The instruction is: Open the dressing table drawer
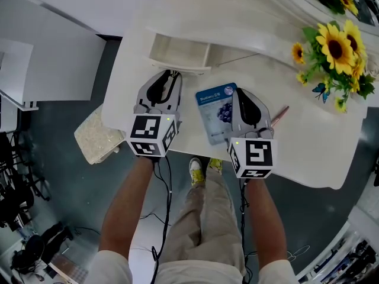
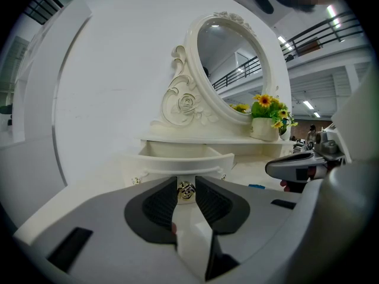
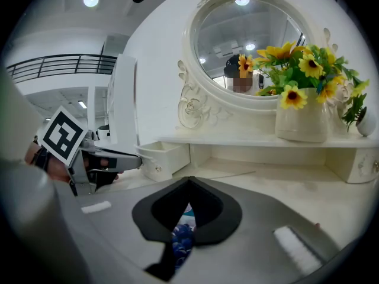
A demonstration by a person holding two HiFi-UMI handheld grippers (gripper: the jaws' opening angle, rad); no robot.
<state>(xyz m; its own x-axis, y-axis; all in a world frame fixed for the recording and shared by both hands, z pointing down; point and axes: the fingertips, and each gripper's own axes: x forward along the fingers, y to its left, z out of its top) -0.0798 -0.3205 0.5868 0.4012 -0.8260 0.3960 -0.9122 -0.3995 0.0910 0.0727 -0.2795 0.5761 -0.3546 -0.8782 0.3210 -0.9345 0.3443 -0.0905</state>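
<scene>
Two grippers are out over our white dressing table (image 1: 308, 144), one in each of our hands. The left gripper (image 1: 170, 74) reaches to the small drawer (image 1: 177, 51) at the back left of the tabletop, below the shelf; that drawer stands pulled out from its slot, and its pale inside shows from above. In the left gripper view the dark pads are closed on the drawer's little metal knob (image 2: 186, 190), one pad on each side of it. The right gripper (image 1: 239, 92) is to the right, well apart from the drawer; its jaws are pressed together with nothing between them. It hangs over a blue packet (image 1: 214, 114) that lies flat on the tabletop, and a strip of that blue shows below the closed jaws in the right gripper view. A thin pink stick (image 1: 279, 115) lies just beside the right gripper, on its right. Sunflowers (image 3: 302, 70) stand in a cream vase (image 3: 302, 120) on the shelf at the right, in front of the oval mirror (image 3: 249, 40). On the floor to the left of the table we see a pale cushion (image 1: 98, 136).
</scene>
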